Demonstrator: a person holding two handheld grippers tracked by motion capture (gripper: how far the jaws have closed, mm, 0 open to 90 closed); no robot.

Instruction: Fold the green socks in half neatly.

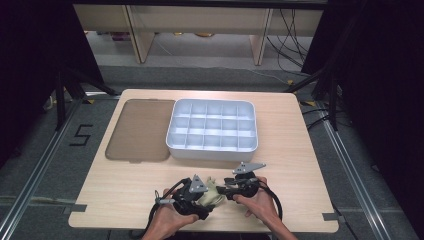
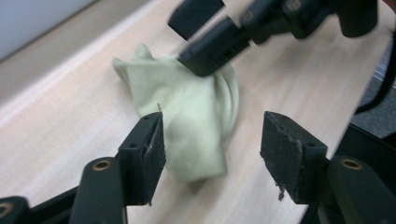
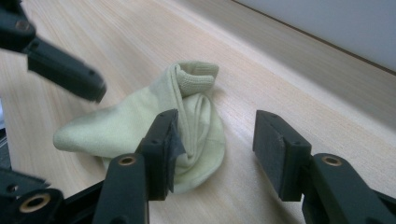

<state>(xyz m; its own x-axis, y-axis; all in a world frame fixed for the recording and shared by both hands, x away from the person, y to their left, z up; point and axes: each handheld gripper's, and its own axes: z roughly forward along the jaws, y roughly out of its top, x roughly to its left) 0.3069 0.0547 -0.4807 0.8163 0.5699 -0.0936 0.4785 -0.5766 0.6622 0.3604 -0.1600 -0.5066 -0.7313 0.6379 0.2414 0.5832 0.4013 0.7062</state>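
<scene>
- Here, a pale green sock (image 1: 212,194) lay crumpled near the tray (image 1: 212,148).
- The left gripper (image 2: 212,142) was released, jaws apart beside the sock.
- The right gripper (image 3: 215,149) gaped too, gripping nothing.

Even overhead light — soft (slightly blurred)

A pale yellow-green sock (image 3: 154,123) lies on the light wood-grain surface (image 1: 300,165). The compartment tray (image 1: 212,126) is pale grey-white, its lid (image 1: 139,130) translucent brown. The fingers (image 2: 144,151) are black.
</scene>
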